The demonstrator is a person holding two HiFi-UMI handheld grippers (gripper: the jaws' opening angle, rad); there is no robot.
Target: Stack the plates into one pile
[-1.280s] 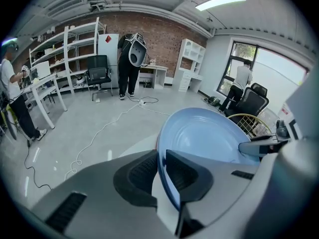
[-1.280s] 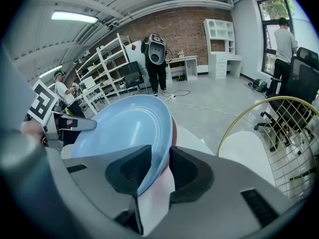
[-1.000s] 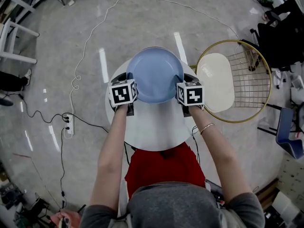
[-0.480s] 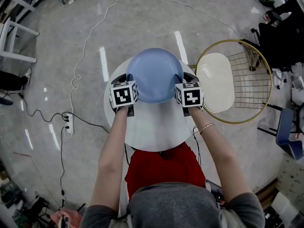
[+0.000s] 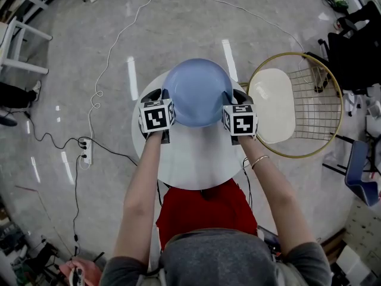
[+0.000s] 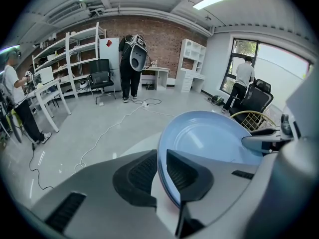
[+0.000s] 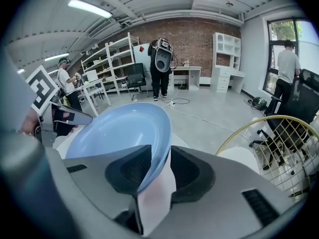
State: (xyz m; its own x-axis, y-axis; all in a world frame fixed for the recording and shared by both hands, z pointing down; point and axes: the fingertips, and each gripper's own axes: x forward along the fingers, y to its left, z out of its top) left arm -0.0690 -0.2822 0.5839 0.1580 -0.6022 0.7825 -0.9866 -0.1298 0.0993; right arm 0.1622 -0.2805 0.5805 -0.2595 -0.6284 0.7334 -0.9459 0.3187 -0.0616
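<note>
**Grip configuration.** Both forearms extend forward from the person's body, one gripper per hand. The left gripper (image 6: 162, 156) has its jaws clenched on the left rim of the blue plate (image 5: 196, 91); the rim edge runs through the narrow gap between the two ribbed pads. The right gripper (image 7: 160, 158) is likewise clenched on the opposite rim, the rim pinched between its pads. Neither gripper is released.

**Reason for the hold.** Gripping at two opposing points of the rim keeps the plate balanced and stops it swinging about a single pinch point. It also leaves the underside free, so the plate can be lowered flat onto a pile.

**Plate location.** The plate sits between the two grippers over the far half of the round white desk (image 5: 190, 159), its far edge overlapping the desk's far edge in the head view. Whether it is lifted clear or resting on something cannot be determined. A pinkish patch shows under the rim in both gripper views; its identity is unclear.

**Plate appearance.** Round, pale blue, glossy, with a shallow well and a raised, gently upturned rim. No markings or contents are visible.

**Beyond the desk.** A gold wire chair (image 5: 309, 106) stands just beside the desk on the right. A white cable (image 5: 107, 58) trails across the grey floor.
</note>
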